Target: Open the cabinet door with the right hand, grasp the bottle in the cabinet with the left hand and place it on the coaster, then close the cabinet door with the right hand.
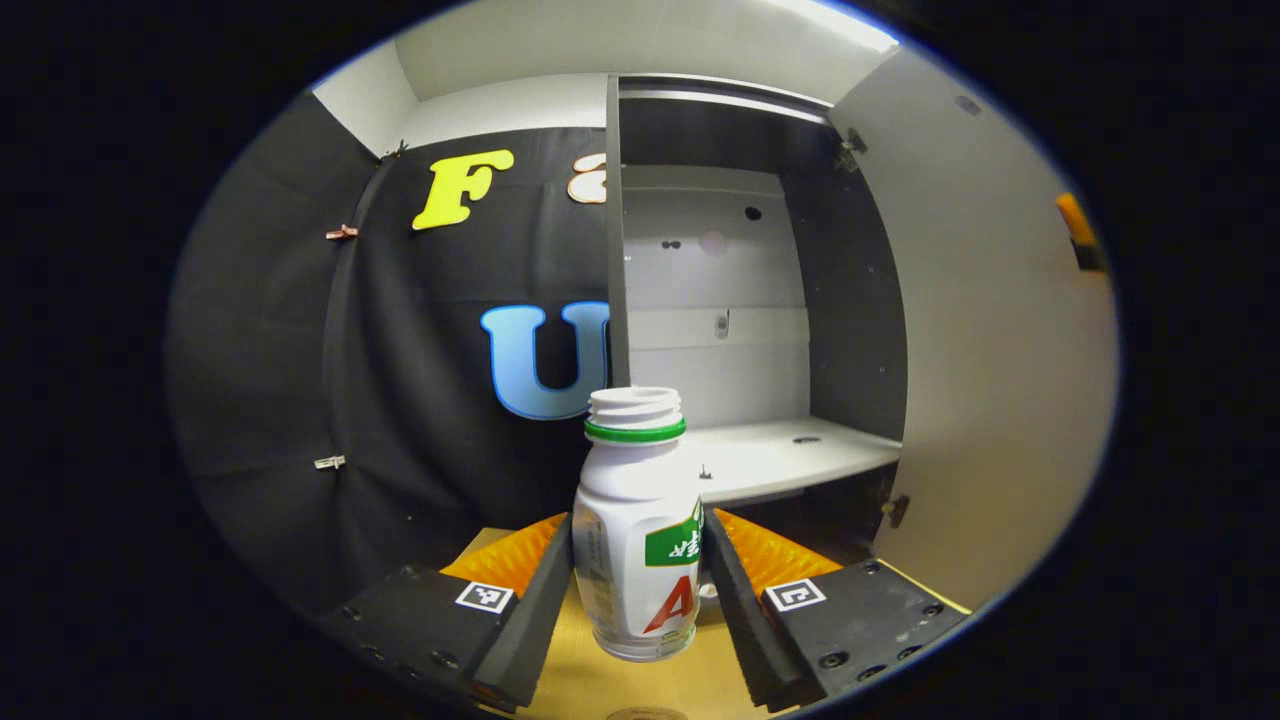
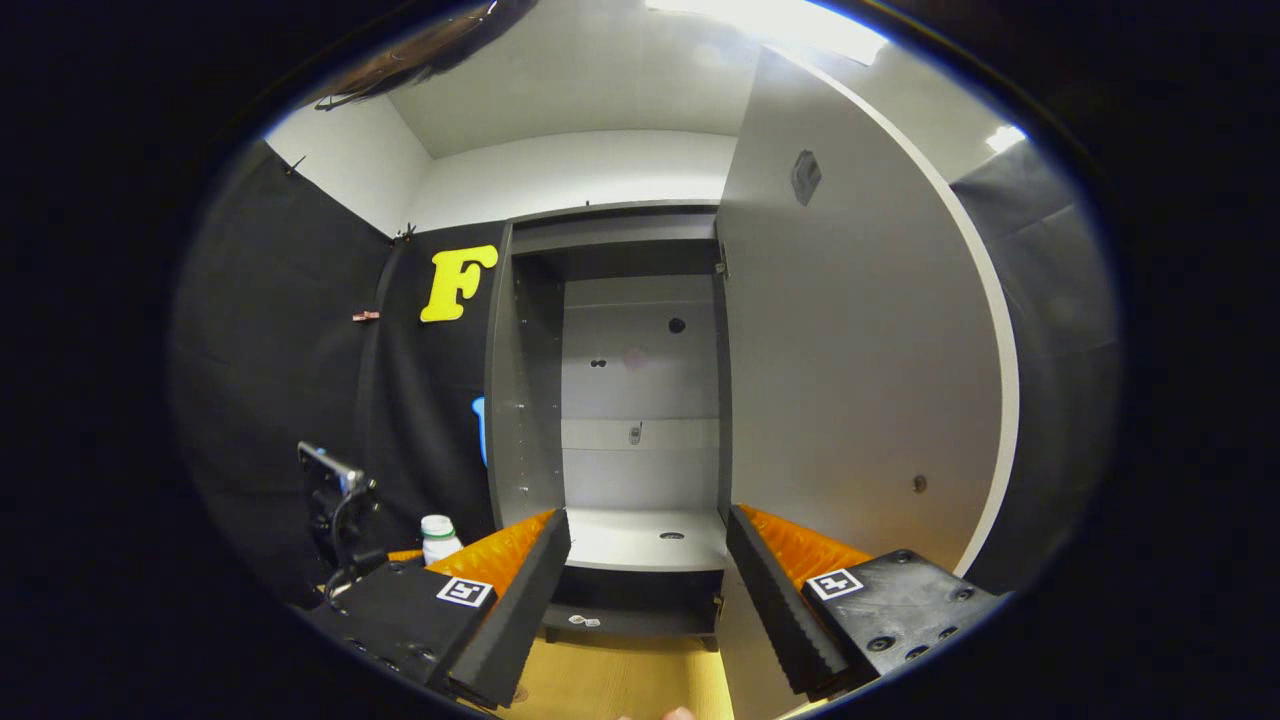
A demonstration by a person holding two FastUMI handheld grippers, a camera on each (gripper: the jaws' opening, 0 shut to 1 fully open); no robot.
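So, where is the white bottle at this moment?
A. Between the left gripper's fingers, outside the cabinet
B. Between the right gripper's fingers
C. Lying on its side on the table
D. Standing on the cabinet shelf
A. In the left gripper view the white bottle stands upright between the fingers of the left gripper, in front of the open cabinet, whose shelf carries no bottle.

Bottle [image 1: 638, 540]: white body, green neck ring, label with green band and a red letter. Cabinet [image 1: 715, 300]: pale grey back panel and shelf, dark grey side walls. Cabinet door [image 1: 990, 360]: plain light grey; same in the right gripper view [image 2: 850, 380]. Table [image 1: 600, 680]: light wood grain, yellowish. Gripper bodies: black, with black-and-white square markers [image 1: 485, 597]. Ceiling [image 2: 580, 80]: white.
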